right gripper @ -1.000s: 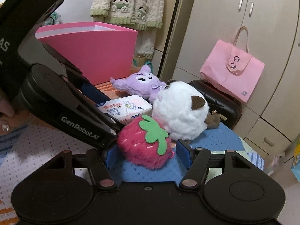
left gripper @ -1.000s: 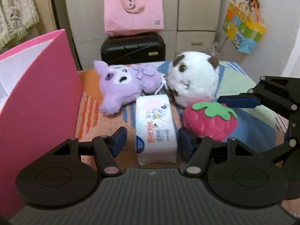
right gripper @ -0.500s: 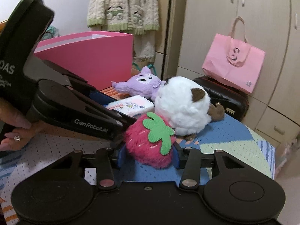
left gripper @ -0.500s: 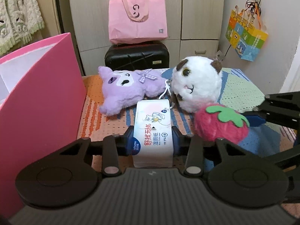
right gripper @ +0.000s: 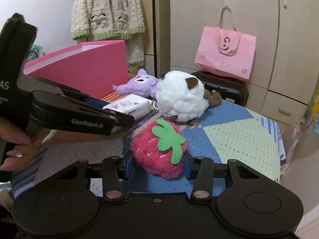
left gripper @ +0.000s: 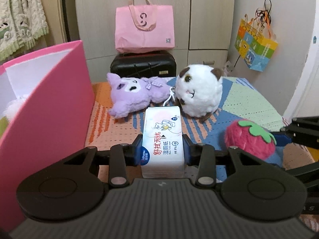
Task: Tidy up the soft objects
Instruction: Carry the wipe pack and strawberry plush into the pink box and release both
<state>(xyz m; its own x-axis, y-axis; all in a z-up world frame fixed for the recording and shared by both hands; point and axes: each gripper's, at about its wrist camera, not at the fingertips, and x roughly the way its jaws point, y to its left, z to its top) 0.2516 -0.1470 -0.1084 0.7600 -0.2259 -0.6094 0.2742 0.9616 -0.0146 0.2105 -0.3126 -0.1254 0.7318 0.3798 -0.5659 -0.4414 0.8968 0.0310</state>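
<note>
My left gripper [left gripper: 162, 149] is shut on a white pack of wet wipes [left gripper: 162, 139], its blue pads pressing both long sides, and holds it a little above the patchwork cloth [left gripper: 249, 101]. My right gripper [right gripper: 157, 164] is shut on a pink plush strawberry [right gripper: 159, 149] with a green leaf. That strawberry [left gripper: 250, 140] shows at the right of the left wrist view. A purple plush [left gripper: 135, 95] lies behind the wipes, beside a round white plush [left gripper: 199, 93]. The open pink box [left gripper: 45, 115] stands at the left.
A black suitcase [left gripper: 143, 64] with a pink tote bag [left gripper: 144, 27] on it stands behind the table, against pale cupboards. A colourful paper bag [left gripper: 255, 43] hangs on the right wall. A knitted garment [right gripper: 107, 10] hangs behind the pink box. A person's hand [right gripper: 16, 147] holds the left gripper.
Both grippers closed, the left on the wipes pack and the right on the strawberry. Both things have been lifted slightly and drawn back from the white plush, and the right gripper has rolled.
</note>
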